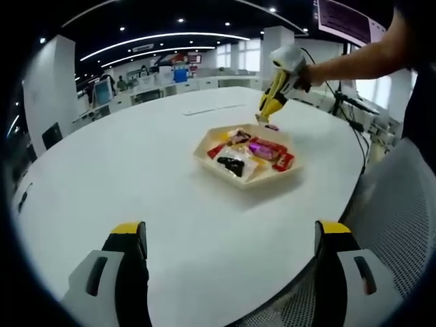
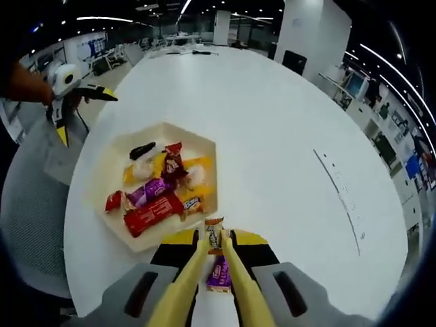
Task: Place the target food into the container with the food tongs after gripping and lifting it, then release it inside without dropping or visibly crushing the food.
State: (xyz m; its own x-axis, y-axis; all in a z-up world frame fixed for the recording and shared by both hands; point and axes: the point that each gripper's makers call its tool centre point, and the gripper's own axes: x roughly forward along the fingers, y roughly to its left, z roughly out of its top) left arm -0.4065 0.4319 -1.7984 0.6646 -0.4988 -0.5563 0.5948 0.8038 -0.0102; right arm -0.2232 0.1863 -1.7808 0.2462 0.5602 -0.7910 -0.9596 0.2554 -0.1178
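Note:
A pale hexagonal tray (image 1: 201, 155) (image 2: 112, 163) on the white round table holds several wrapped snacks, among them a red bar (image 2: 153, 211) and a purple packet (image 2: 153, 191). My right gripper (image 2: 215, 240) (image 1: 283, 75) is shut on yellow food tongs (image 2: 191, 272) (image 1: 271, 102). The tong tips pinch a small orange-and-white wrapped snack (image 2: 214, 231) just outside the tray's edge. Another purple packet (image 2: 219, 274) shows between the tong arms. My left gripper (image 1: 231, 235) (image 2: 68, 85) is open and holds nothing, well back from the tray near the table edge.
The white table (image 1: 136, 157) is broad and bare around the tray. A grey mesh chair (image 1: 402, 211) (image 2: 27, 218) stands at the table edge by the left gripper. Desks, monitors and columns fill the office behind.

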